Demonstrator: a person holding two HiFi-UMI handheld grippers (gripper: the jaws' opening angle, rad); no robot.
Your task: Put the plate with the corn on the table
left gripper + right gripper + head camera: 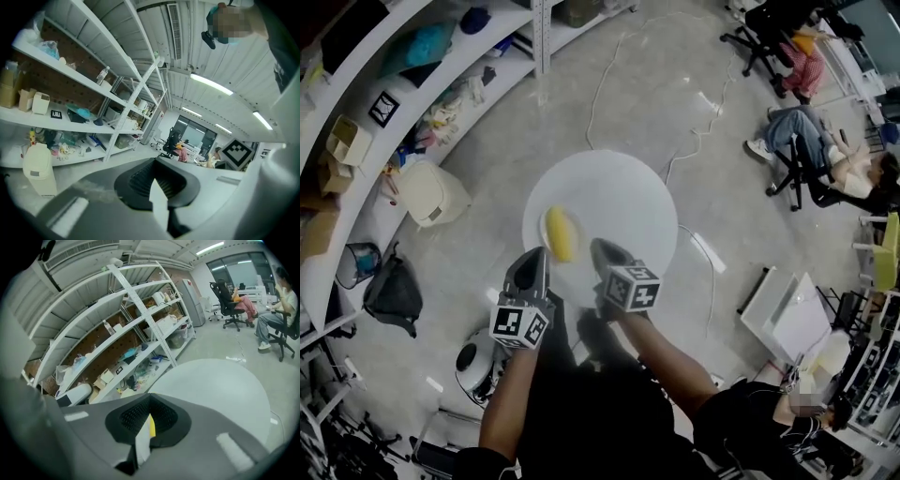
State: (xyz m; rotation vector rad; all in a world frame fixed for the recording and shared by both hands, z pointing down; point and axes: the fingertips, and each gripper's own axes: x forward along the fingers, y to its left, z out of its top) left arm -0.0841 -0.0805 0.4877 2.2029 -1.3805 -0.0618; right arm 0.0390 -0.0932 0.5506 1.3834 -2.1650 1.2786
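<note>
The plate (pixel 547 223) with the corn (pixel 561 234) on it sits in the head view over the left part of the round white table (pixel 623 183), near the table's edge closest to the person. White on white, it does not show whether the plate rests on the tabletop or hangs just above it. The yellow cob lies lengthwise on the plate, between the two tools

The left gripper (pixel 534 255) comes in from the near side with its jaws closed on the plate's rim; its own view shows a thin white edge pinched between the dark pads. The right gripper (pixel 602 249) is likewise clamped on the rim just beside the corn, and its view shows the white edge between the pads with a strip of yellow right behind it. The person's bare forearms reach in from the bottom of the picture

Around the table lies a grey floor (pixel 487 178) with a white cable (pixel 698 141) trailing over it. White shelving (pixel 412 94) crowded with boxes and bags runs along the left, and a pale lidded bin (pixel 431 192) stands beside it. Seated people (pixel 811 141) on office chairs are well apart, at the upper right
</note>
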